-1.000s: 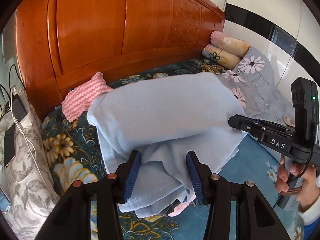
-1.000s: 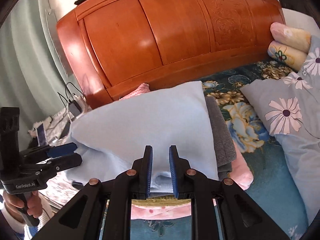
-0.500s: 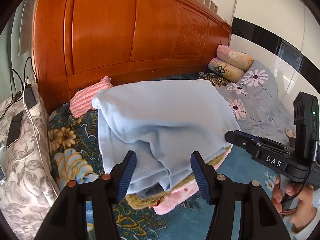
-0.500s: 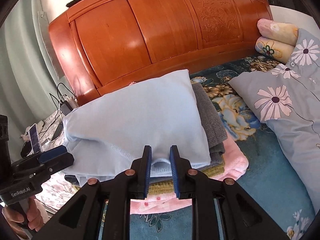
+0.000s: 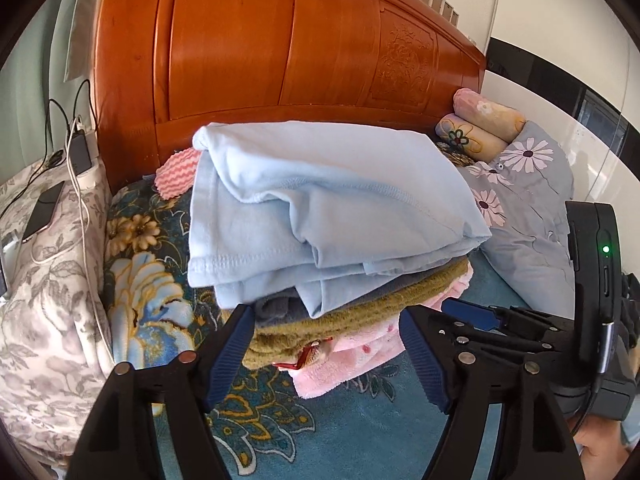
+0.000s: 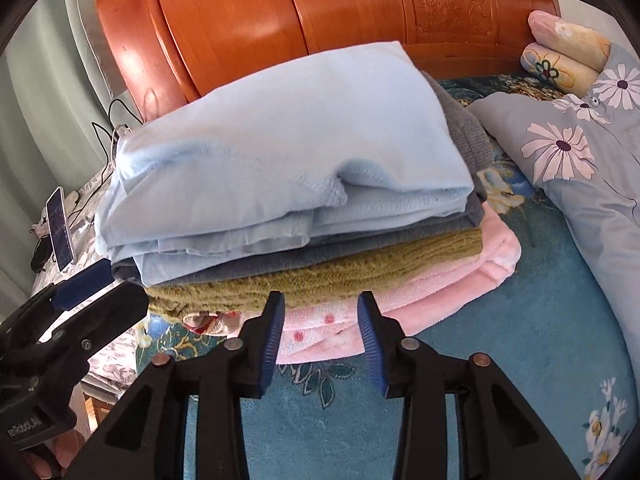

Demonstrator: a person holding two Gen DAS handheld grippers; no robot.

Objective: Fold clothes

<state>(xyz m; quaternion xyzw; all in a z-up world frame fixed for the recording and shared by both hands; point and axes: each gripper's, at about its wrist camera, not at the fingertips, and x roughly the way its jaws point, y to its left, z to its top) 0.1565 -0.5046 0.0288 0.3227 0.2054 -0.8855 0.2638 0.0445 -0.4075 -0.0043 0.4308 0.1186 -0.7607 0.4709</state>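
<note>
Right claw [image 6: 322,334] released blue garment [image 6: 280,152], left claw [image 5: 328,354] spread; headboard [image 5: 280,48] behind stack.

I see a folded light-blue garment [image 6: 280,152] lying on top of a stack across the middle of the right wrist frame, its hemmed edges loose and layered at the front. Under it lie a grey knit [image 6: 464,136], an olive-green knit [image 6: 320,276] and a pink fleece piece [image 6: 452,276], which sticks out furthest, toward the lower right. Centre frame in the left wrist view, the blue garment [image 5: 332,200] overhangs the stack.
</note>
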